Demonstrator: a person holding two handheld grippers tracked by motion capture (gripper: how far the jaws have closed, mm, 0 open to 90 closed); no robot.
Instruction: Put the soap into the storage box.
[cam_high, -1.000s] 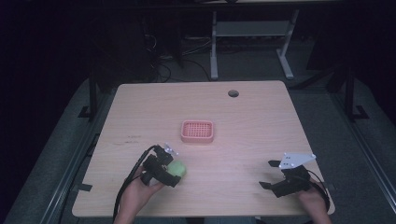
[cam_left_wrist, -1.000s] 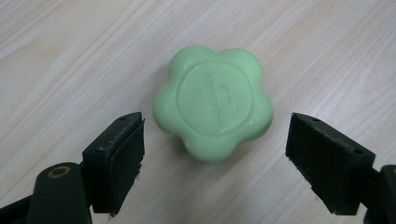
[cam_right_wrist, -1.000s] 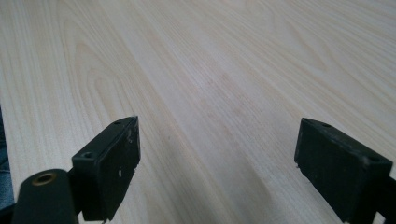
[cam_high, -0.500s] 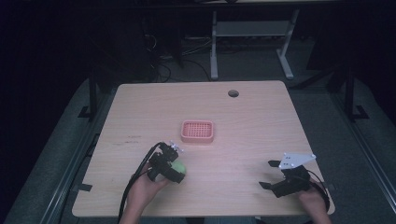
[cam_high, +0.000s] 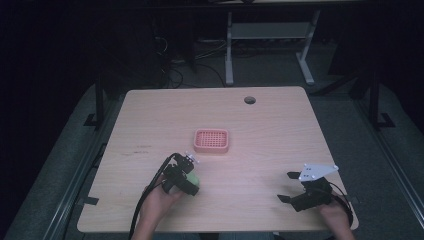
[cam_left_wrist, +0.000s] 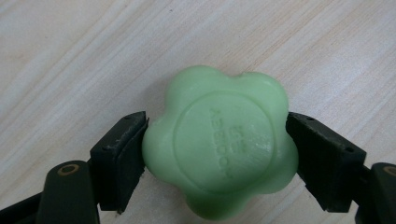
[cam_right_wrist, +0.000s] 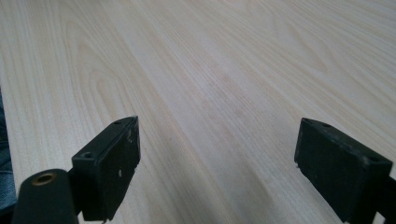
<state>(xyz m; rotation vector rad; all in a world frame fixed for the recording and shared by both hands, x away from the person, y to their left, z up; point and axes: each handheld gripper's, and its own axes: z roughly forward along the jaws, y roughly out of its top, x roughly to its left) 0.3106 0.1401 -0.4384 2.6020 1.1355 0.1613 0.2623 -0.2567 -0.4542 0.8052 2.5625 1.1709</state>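
A pale green flower-shaped soap (cam_left_wrist: 219, 144) sits between the two black jaws of my left gripper, and both pads press on its sides. In the high view the left gripper (cam_high: 189, 178) holds this soap (cam_high: 193, 178) low over the front left of the table, a short way in front of a pink perforated soap dish (cam_high: 211, 149) that stands empty at the table's middle. My right gripper (cam_high: 287, 186) rests at the front right, jaws wide apart. In the right gripper view, the right gripper (cam_right_wrist: 217, 158) has only bare wood between its jaws.
The light wooden table (cam_high: 280, 130) has a round cable hole (cam_high: 249, 100) near its far right. Dark floor, cables and the legs of another desk (cam_high: 229, 55) lie beyond the far edge. The person's hands come in at the front edge.
The left gripper has moved slightly forward and right with the green soap, closer to the pink dish. The right gripper has stayed still.
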